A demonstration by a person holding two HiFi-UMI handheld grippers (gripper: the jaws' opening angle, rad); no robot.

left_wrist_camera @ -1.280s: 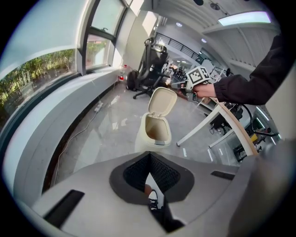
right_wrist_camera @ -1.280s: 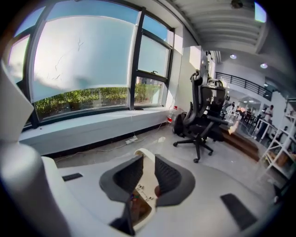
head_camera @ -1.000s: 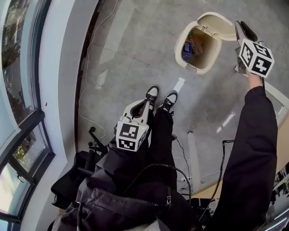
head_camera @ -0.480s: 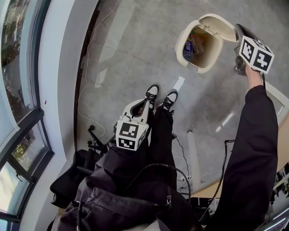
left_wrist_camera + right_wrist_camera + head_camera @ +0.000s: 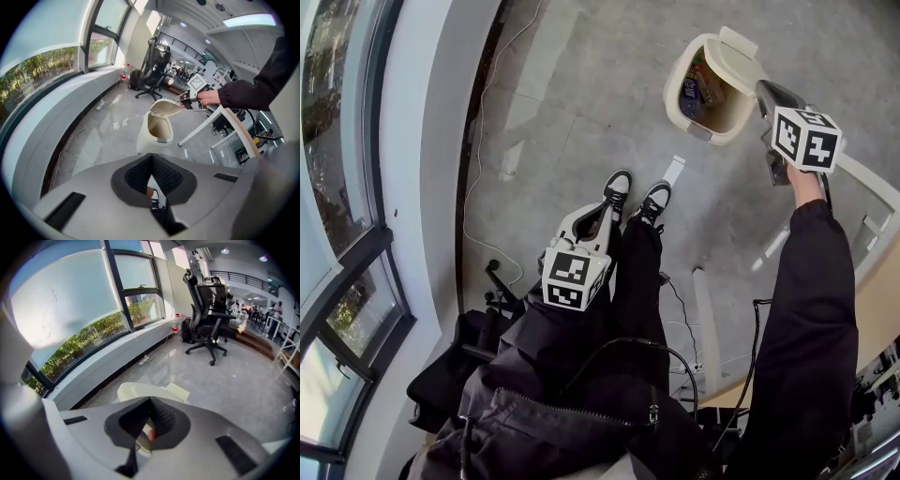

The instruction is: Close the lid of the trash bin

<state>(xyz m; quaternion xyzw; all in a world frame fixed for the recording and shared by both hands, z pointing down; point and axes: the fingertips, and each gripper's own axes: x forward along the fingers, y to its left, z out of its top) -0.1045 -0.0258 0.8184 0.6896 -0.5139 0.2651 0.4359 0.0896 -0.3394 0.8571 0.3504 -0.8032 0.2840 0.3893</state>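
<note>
A cream trash bin (image 5: 694,120) stands on the grey floor at the top right of the head view, with litter showing inside. Its flap lid (image 5: 741,56) is half lowered over the mouth. My right gripper (image 5: 766,94) reaches out with its tip against the lid's right edge, jaws together. The left gripper view shows the same contact between the right gripper (image 5: 183,100) and the lid (image 5: 166,107) above the bin (image 5: 157,133). In the right gripper view the lid (image 5: 140,392) lies just past my jaws. My left gripper (image 5: 598,220) hangs by the person's legs, shut and empty.
The person's shoes (image 5: 636,195) stand just short of the bin. A white slanted table leg (image 5: 206,124) rises right of the bin. A cable (image 5: 478,141) runs along the window wall at left. A black office chair (image 5: 208,301) stands farther back.
The lid has swung down from nearly upright to half over the bin's mouth. My right gripper has moved left and down with it. The left gripper has stayed put.
</note>
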